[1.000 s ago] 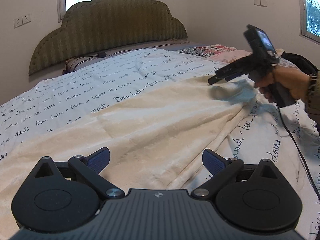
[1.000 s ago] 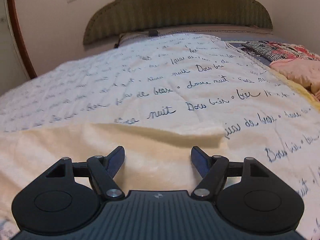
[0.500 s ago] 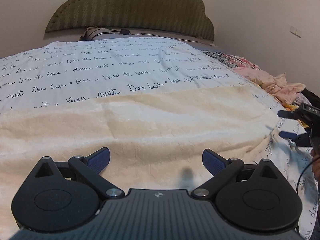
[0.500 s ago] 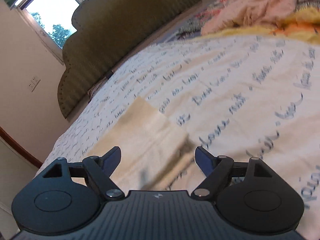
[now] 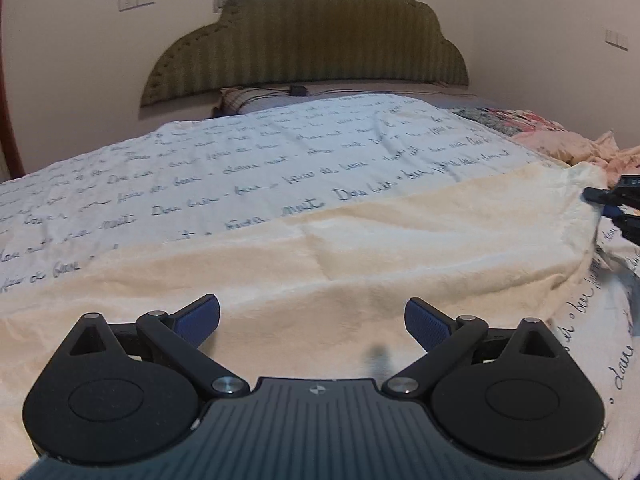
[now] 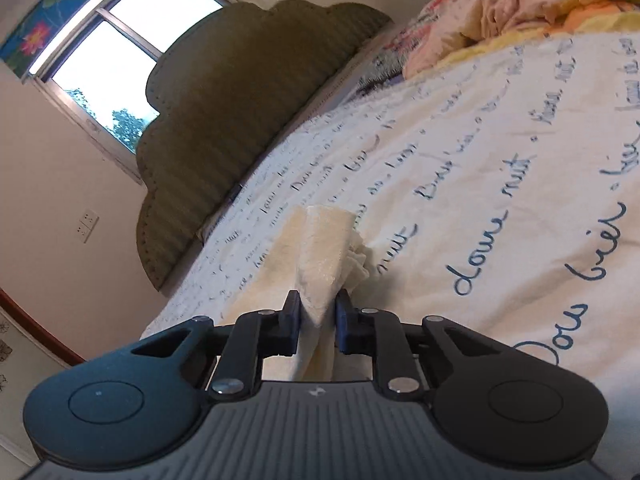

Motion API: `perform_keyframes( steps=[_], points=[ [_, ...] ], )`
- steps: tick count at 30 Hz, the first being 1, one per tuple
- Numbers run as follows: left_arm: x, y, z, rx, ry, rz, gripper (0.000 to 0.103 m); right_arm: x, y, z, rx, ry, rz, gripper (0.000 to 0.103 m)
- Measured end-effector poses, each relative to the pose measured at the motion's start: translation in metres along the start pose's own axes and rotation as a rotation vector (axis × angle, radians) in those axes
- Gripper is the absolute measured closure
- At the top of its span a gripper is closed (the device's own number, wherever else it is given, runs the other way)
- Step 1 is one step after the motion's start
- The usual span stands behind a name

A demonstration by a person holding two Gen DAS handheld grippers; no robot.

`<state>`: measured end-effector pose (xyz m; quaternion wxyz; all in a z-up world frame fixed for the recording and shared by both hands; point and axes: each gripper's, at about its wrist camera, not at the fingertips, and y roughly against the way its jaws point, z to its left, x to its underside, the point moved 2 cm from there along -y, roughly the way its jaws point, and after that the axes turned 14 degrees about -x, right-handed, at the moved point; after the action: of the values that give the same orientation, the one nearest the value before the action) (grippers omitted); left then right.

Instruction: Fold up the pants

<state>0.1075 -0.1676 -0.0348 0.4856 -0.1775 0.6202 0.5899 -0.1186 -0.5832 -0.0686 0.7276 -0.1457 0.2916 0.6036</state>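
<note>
The cream pants (image 5: 360, 256) lie spread flat across the bed in the left wrist view. My left gripper (image 5: 312, 322) is open and empty, low over their near edge. My right gripper (image 6: 317, 326) is shut on the right end of the pants (image 6: 320, 248), which bunches up between its blue pads. That gripper also shows at the far right of the left wrist view (image 5: 616, 212), at the pants' right edge.
A white bedspread with blue script (image 5: 200, 176) covers the bed. An olive padded headboard (image 5: 312, 40) stands at the back. A heap of pink and yellow clothes (image 6: 520, 4) lies at the far right. A window (image 6: 120, 60) is above the headboard.
My right gripper has tilted, moved to the pants' right end and closed on it. My left gripper has swung to face the headboard and stays open.
</note>
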Motion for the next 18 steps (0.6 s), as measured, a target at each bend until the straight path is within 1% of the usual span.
perform_keyframes(
  steps=[2, 3, 4, 6, 7, 8, 10, 11, 12, 13, 14, 15, 16, 17, 18],
  points=[
    [-0.001, -0.002, 0.015, -0.038, 0.032, 0.013, 0.003, 0.003, 0.005, 0.03, -0.038, 0.104, -0.019, 0.09],
    [-0.001, -0.004, 0.02, -0.05, 0.046, 0.019, 0.003, 0.005, 0.006, 0.049, -0.063, 0.176, -0.014, 0.09],
    [-0.001, -0.006, 0.027, -0.059, 0.06, 0.028, 0.003, 0.008, 0.005, 0.067, -0.084, 0.243, -0.001, 0.09],
    [-0.002, -0.009, 0.036, -0.068, 0.1, 0.05, 0.003, 0.02, 0.002, 0.111, -0.148, 0.395, 0.037, 0.095],
    [-0.004, -0.012, 0.039, -0.055, 0.134, 0.064, 0.003, 0.027, -0.001, 0.129, -0.19, 0.447, 0.056, 0.095],
    [-0.008, -0.015, 0.043, -0.022, 0.179, 0.075, 0.003, 0.035, -0.004, 0.144, -0.219, 0.491, 0.075, 0.095],
    [-0.019, -0.021, 0.046, 0.102, 0.272, 0.101, 0.003, 0.055, -0.015, 0.174, -0.266, 0.588, 0.123, 0.095],
    [-0.025, -0.023, 0.043, 0.162, 0.287, 0.121, 0.003, 0.062, -0.02, 0.181, -0.274, 0.612, 0.147, 0.095],
    [-0.031, -0.023, 0.039, 0.214, 0.293, 0.132, 0.003, 0.068, -0.025, 0.184, -0.264, 0.623, 0.173, 0.095],
    [-0.035, -0.021, 0.034, 0.251, 0.299, 0.129, 0.003, 0.074, -0.027, 0.186, -0.235, 0.64, 0.194, 0.095],
    [-0.038, -0.019, 0.031, 0.276, 0.305, 0.123, 0.003, 0.078, -0.025, 0.186, -0.182, 0.672, 0.191, 0.093],
    [-0.041, -0.018, 0.025, 0.295, 0.306, 0.124, 0.001, 0.081, -0.02, 0.182, -0.112, 0.708, 0.179, 0.09],
    [-0.044, -0.02, 0.017, 0.313, 0.3, 0.134, 0.001, 0.083, -0.013, 0.176, -0.035, 0.733, 0.167, 0.076],
    [-0.047, -0.023, 0.01, 0.327, 0.287, 0.152, 0.001, 0.083, -0.006, 0.167, 0.038, 0.741, 0.15, 0.042],
    [-0.049, -0.027, 0.002, 0.334, 0.272, 0.173, 0.001, 0.08, 0.003, 0.154, 0.099, 0.724, 0.131, 0.02]
  ],
)
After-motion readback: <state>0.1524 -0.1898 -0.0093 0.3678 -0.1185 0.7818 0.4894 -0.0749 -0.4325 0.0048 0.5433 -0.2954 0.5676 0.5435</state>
